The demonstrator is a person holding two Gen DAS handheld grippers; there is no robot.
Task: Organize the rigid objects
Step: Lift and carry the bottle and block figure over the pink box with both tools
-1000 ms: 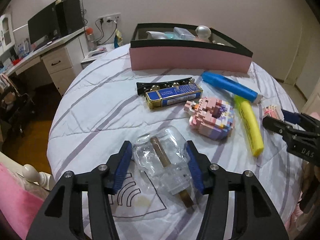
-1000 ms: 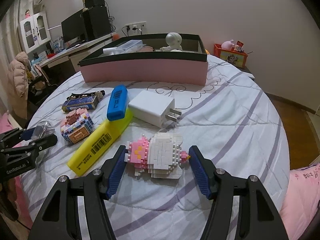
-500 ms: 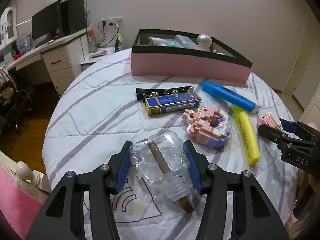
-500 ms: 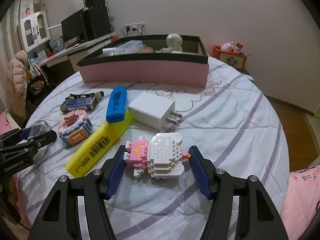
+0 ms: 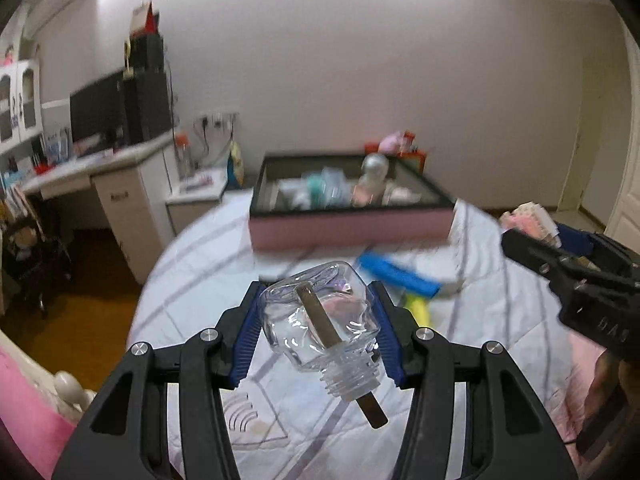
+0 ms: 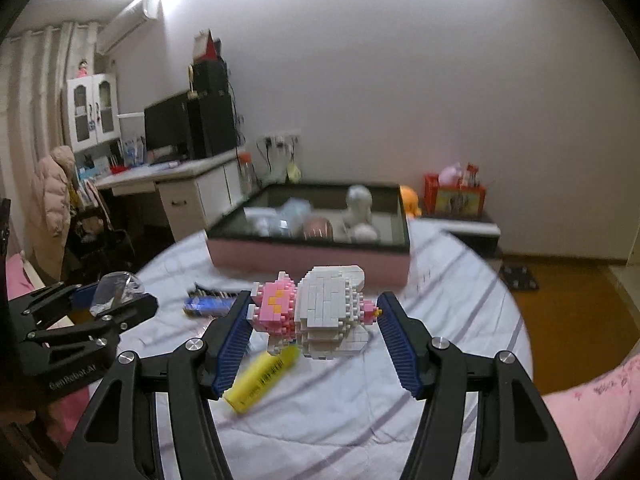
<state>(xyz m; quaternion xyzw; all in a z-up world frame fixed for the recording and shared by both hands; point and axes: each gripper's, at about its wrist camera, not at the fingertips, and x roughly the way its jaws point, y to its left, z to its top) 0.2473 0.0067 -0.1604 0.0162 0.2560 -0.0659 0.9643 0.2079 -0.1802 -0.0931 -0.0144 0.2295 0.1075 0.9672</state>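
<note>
My left gripper (image 5: 316,332) is shut on a clear glass bottle (image 5: 320,322) with a brown stick inside, held above the bed. My right gripper (image 6: 314,320) is shut on a pink and white brick figure (image 6: 320,312), also lifted off the bed. The pink box with a black rim (image 5: 352,228) stands ahead on the bed and holds several items; it also shows in the right wrist view (image 6: 308,258). The right gripper shows in the left wrist view (image 5: 560,264), and the left gripper in the right wrist view (image 6: 104,304).
A blue marker (image 5: 400,278) and a yellow marker (image 6: 260,376) lie on the striped bed cover (image 5: 208,264). A blue tin (image 6: 208,305) lies further left. A desk with a monitor (image 5: 100,164) stands left; a low table with toys (image 6: 460,200) stands right.
Both grippers have risen from the bed with their objects, the bottle and the brick figure, and both views now tilt up toward the box and wall.
</note>
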